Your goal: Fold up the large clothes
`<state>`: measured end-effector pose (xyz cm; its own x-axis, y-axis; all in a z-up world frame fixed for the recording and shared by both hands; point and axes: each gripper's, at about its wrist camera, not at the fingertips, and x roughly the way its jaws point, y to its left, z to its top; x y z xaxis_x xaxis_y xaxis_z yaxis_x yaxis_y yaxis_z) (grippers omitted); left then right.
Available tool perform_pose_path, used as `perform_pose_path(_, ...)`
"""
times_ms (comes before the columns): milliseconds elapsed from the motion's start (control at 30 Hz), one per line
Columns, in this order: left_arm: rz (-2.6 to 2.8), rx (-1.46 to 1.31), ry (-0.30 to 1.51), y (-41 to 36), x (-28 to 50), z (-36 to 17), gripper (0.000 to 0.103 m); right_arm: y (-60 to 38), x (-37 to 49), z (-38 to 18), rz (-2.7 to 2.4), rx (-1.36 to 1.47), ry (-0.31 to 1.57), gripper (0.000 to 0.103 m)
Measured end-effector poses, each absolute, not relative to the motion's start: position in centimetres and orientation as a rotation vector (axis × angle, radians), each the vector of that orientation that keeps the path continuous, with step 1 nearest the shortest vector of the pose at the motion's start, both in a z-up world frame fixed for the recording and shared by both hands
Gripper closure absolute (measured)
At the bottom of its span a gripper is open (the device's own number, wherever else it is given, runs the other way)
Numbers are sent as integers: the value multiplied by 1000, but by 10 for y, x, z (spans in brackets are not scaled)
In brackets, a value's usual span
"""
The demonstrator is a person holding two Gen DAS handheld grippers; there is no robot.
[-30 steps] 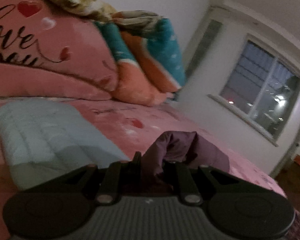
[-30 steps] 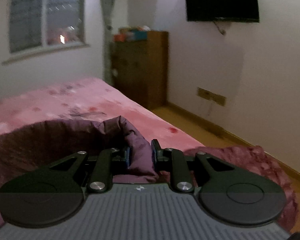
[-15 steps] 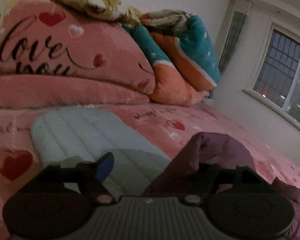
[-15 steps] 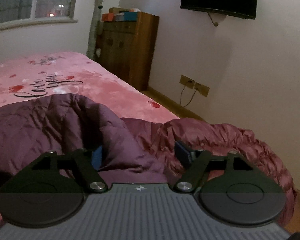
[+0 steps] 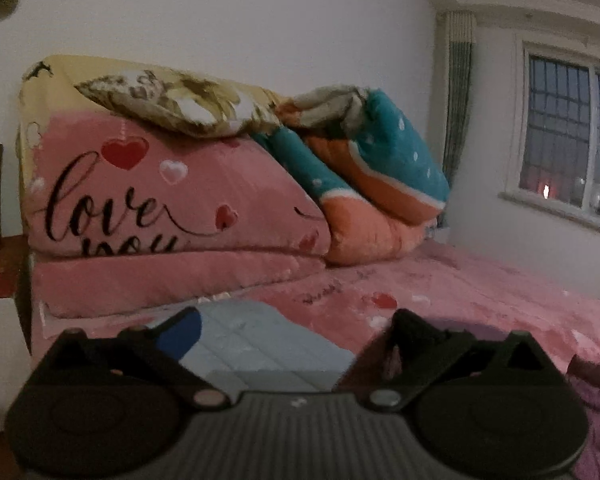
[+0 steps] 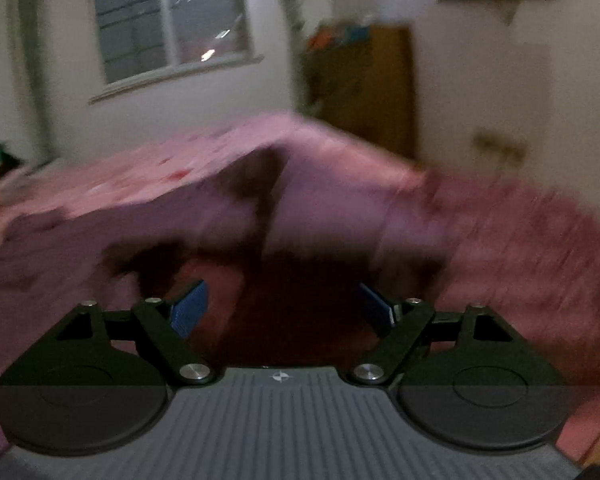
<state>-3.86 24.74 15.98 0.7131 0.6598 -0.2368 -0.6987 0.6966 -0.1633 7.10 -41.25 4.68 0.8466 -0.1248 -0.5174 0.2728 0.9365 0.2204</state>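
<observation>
The large garment is a purple padded jacket (image 6: pixel 320 208), lying loose and rumpled on the pink bed; the right wrist view of it is blurred. My right gripper (image 6: pixel 282 292) stands open just above it, blue pads wide apart, nothing pinched. In the left wrist view my left gripper (image 5: pixel 296 324) has its jaws opening wide, with nothing between them. Only an edge of the purple jacket (image 5: pixel 596 396) shows there, at the lower right. A folded light blue quilted garment (image 5: pixel 260 344) lies on the bed right ahead of the left fingers.
Folded quilts are stacked at the head of the pink bed (image 5: pixel 480 288): a pink "love you" quilt (image 5: pixel 160 208) and a teal and orange quilt (image 5: pixel 380 184). A window (image 5: pixel 572 140) is on the far wall. A wooden cabinet (image 6: pixel 372 92) stands beyond the bed's foot.
Both grippers let go of the purple jacket and opened wide. The left one rose and turned toward the quilts; the right one swung fast back toward the window and dropped toward the fabric.
</observation>
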Motion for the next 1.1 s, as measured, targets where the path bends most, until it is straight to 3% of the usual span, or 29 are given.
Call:
perform_pose_path(233, 664, -212, 87, 229, -82, 193, 1, -387, 66, 8, 2, 385, 664, 0)
perform_pose_path(467, 230, -265, 175, 182, -111, 193, 1, -372, 87, -3, 87, 452, 662, 0)
perform_pose_path(700, -45, -328, 394, 142, -108, 140, 2, -369, 88, -32, 235, 631, 746, 0)
perform_pose_path(1033, -82, -360, 674, 135, -110, 59, 7, -350, 86, -33, 344, 638, 812, 0)
perform_pose_path(1100, -92, -367, 709, 134, -113, 48, 7, -349, 86, -31, 349, 647, 823, 6)
